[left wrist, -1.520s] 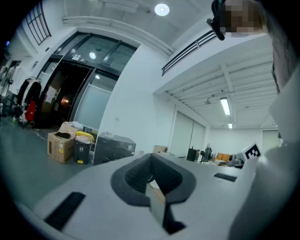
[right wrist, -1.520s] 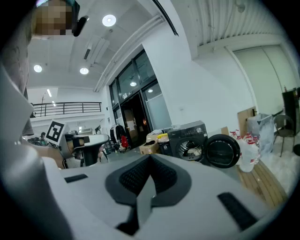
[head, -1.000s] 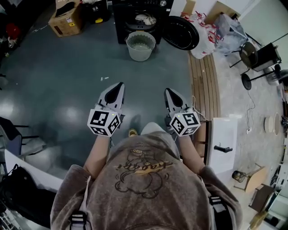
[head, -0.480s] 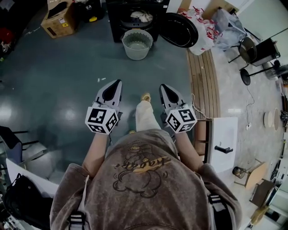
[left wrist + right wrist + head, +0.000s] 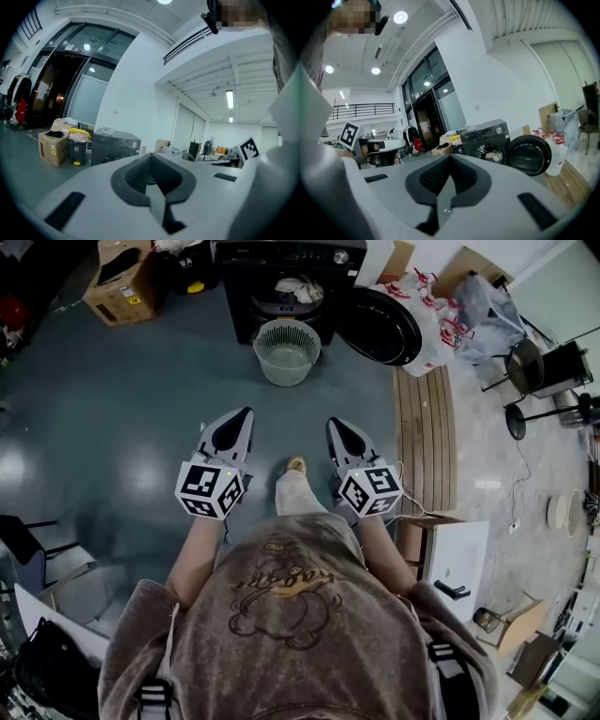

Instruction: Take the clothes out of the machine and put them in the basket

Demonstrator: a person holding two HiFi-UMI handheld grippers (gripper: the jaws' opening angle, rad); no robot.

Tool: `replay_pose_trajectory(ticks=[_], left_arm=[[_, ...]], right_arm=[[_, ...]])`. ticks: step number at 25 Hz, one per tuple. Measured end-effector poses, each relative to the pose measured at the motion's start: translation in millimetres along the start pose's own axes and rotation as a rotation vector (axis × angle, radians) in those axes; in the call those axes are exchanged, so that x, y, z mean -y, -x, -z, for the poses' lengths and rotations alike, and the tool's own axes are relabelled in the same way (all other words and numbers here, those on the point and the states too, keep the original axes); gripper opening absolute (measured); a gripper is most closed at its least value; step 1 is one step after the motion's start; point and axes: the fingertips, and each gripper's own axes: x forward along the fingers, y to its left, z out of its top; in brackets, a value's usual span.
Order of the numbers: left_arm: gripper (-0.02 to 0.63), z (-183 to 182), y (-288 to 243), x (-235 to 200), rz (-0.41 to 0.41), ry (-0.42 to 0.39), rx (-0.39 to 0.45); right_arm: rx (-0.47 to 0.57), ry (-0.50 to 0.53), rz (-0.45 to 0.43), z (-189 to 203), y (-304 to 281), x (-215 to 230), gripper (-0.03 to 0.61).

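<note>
- Head view: the left gripper (image 5: 242,418) and right gripper (image 5: 339,430) are held side by side, both pointing toward the washing machine (image 5: 281,268) across a wide stretch of bare grey-green floor (image 5: 112,427).
- The clothes (image 5: 298,287) lie inside the drum. The round door (image 5: 380,326) is swung open to the right, and the basket (image 5: 287,352) stands on the floor just in front of the opening.
- The room is bounded by a cardboard box (image 5: 117,282) to the left of the machine, and by a strip of wooden boards (image 5: 427,437) and white bags (image 5: 436,320) to the right.
- Left gripper view: its jaws are closed together with nothing between them. A bin with a yellow bag (image 5: 77,145) stands beside the machine, against a white wall.
- Right gripper view: its jaws also meet, empty. The open drum with the pale clothes lies straight ahead, under ceiling lights.
</note>
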Motion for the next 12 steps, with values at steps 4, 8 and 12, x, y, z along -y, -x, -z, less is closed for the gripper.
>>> replay_pose_trajectory(ticks=[4, 8, 12], left_arm=[[0.006, -17, -57, -11, -0.010, -0.002, -0.007], [0.006, -32, -104, -20, -0.026, -0.004, -0.012], [0.006, -44, -139, -31, -0.048, -0.009, -0.012]], right_arm=[[-0.003, -0.006, -0.017, -28, -36, 42, -0.003], [-0.013, -0.012, -0.042, -47, -66, 78, -0.003], [-0.006, -0.013, -0.066, -67, -96, 107, -0.003]])
